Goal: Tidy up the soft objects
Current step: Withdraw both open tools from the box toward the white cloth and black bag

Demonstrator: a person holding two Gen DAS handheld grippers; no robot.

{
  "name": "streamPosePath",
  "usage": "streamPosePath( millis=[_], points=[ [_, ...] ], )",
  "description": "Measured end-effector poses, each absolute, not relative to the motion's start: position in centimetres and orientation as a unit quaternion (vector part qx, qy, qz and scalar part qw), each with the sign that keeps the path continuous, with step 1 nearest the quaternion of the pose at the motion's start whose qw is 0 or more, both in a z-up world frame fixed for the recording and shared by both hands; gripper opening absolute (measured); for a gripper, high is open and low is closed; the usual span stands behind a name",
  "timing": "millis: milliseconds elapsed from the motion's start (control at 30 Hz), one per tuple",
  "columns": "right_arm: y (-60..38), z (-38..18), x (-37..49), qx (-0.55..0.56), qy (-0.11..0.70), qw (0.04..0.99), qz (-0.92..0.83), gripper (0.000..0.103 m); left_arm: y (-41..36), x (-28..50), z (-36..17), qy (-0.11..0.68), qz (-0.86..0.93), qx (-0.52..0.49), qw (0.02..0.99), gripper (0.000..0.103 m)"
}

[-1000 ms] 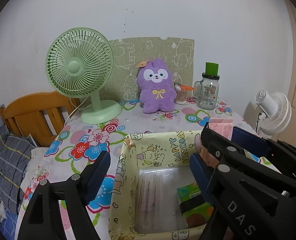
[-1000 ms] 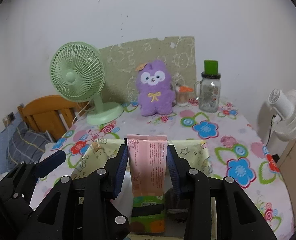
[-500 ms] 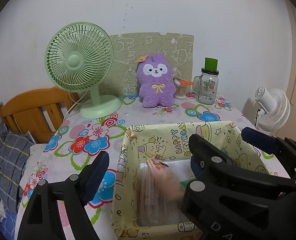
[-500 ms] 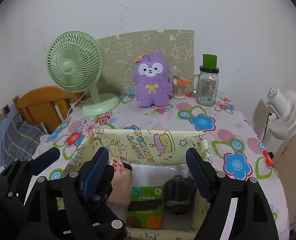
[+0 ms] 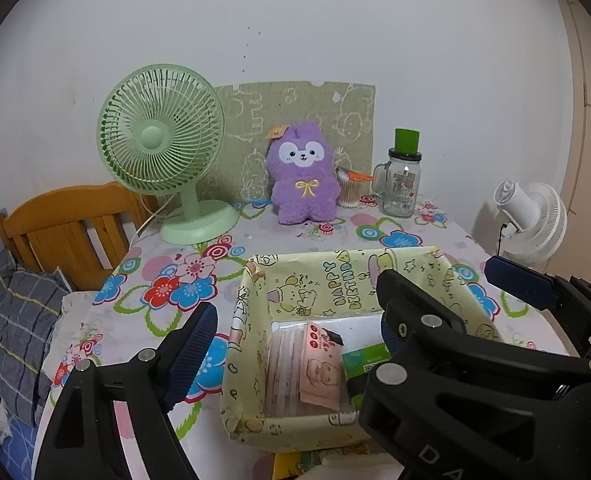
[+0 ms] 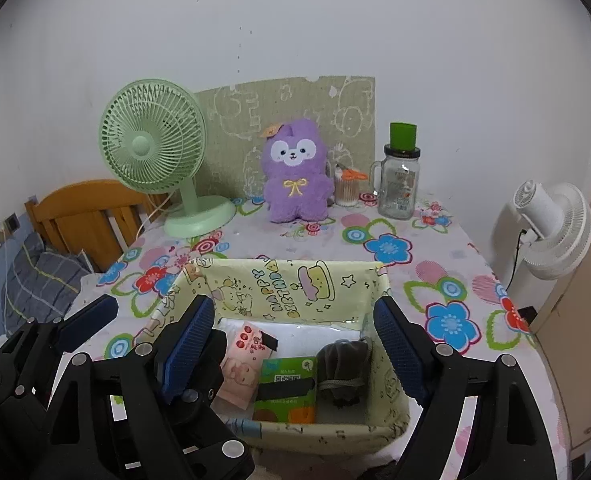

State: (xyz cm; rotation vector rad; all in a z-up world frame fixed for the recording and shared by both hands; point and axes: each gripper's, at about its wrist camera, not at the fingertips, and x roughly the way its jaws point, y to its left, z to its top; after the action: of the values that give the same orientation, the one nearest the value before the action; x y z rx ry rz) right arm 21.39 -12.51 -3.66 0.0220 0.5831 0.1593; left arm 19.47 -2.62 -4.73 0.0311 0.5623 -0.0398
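Note:
A yellow "Happy Birthday" fabric box (image 6: pixel 283 288) (image 5: pixel 335 280) stands at the table's near edge. In it lie a pink tissue pack (image 6: pixel 241 364) (image 5: pixel 321 368), a green pack (image 6: pixel 287 388) and a grey pouch (image 6: pixel 343 364). A purple plush toy (image 6: pixel 295 172) (image 5: pixel 301 174) sits upright at the back against a board. My right gripper (image 6: pixel 293 344) is open and empty above the box. My left gripper (image 5: pixel 295 340) is open and empty over the box's left side.
A green desk fan (image 6: pixel 155 152) stands at the back left. A glass jar with a green lid (image 6: pixel 400 176) and a cotton swab cup (image 6: pixel 347 188) stand at the back right. A white fan (image 6: pixel 551 224) is off the table's right edge, a wooden headboard (image 6: pixel 83 216) at the left.
My right gripper opened and let go of the pink tissue pack, which dropped into the box. Both grippers drew back a little.

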Motion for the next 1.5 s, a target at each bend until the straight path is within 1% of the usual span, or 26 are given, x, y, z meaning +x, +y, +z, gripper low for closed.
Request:
streamPosePath(
  millis=[833, 900, 967, 1167, 1400, 1500],
  points=[
    [-13.5, -1.2, 15.1, 0.000, 0.260, 0.964, 0.063, 0.085, -3.7, 14.1, -2.8, 0.253, -0.043, 0.018, 0.966, 0.092],
    [-13.5, -1.1, 14.8, -0.003, 0.259, 0.964, 0.062, 0.086, -3.7, 13.8, -2.7, 0.253, -0.044, 0.018, 0.966, 0.095],
    [-13.5, -1.1, 14.5, -0.006, 0.256, 0.965, 0.062, 0.090, -3.8, 13.5, -2.8, 0.254, -0.048, 0.015, 0.966, 0.098],
    [-13.8, -1.1, 13.5, -0.005, 0.257, 0.964, 0.065, 0.092, -4.0, 12.6, -2.8, 0.252, -0.062, 0.013, 0.966, 0.103],
    [-13.9, -1.5, 12.6, -0.006, 0.261, 0.963, 0.063, 0.093, -4.4, 11.7, -3.2, 0.258, -0.064, 0.015, 0.964, 0.103],
    [-14.1, -1.6, 12.4, -0.005, 0.260, 0.964, 0.061, 0.097, -4.5, 11.3, -3.4, 0.260, -0.066, 0.016, 0.963, 0.103]
  ],
)
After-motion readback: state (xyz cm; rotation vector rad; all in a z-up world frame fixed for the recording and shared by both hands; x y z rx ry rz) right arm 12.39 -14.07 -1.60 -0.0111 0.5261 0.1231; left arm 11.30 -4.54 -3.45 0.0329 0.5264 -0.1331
